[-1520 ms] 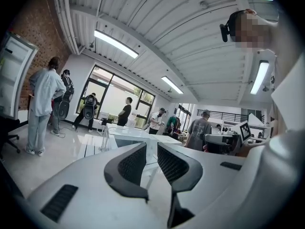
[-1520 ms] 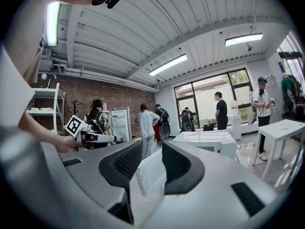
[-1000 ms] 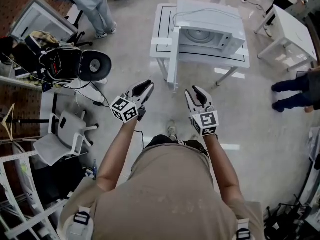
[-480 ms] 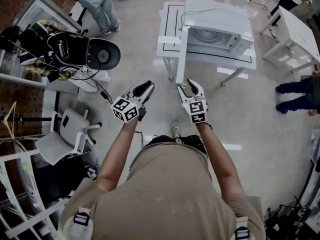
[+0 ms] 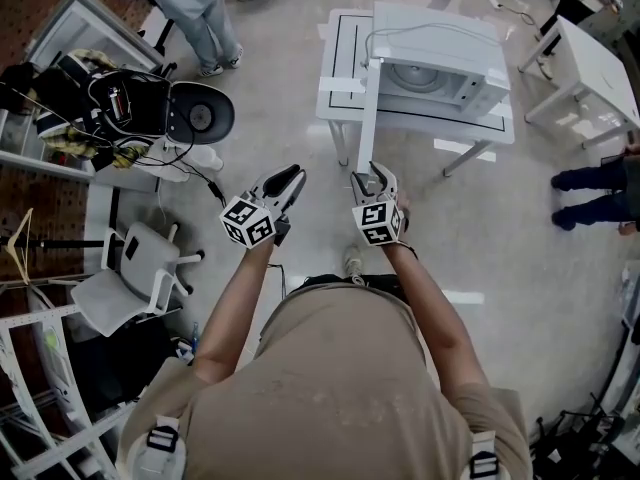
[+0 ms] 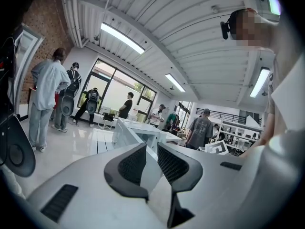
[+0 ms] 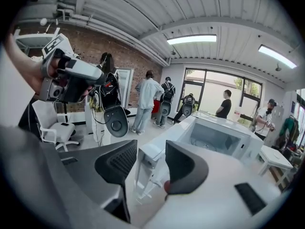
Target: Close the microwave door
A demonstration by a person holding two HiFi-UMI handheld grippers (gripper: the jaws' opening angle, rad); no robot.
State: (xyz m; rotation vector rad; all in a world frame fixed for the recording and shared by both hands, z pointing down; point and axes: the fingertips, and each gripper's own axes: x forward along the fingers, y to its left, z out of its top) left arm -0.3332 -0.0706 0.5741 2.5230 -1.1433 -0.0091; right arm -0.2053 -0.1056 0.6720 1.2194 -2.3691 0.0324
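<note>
Nearby, a chair [image 5: 135, 268] and side table [image 5: 590, 63] flank the microwave [image 5: 430, 38].

- I'm looking at the microwave [image 5: 440, 63] sitting on the right part of a table [image 5: 340, 38] ahead of me.
- Its door [image 5: 367, 118] is sticking out from its left side toward me, past the table's near edge.
- A second table [image 5: 590, 58] is standing to the right, apart.
- A person [image 5: 195, 13] is standing left of the first table; another person [image 5: 590, 193] is standing at far right.
- A chair [image 5: 135, 268] is sitting to my left, with gear [image 5: 120, 103] lying behind it.
</note>
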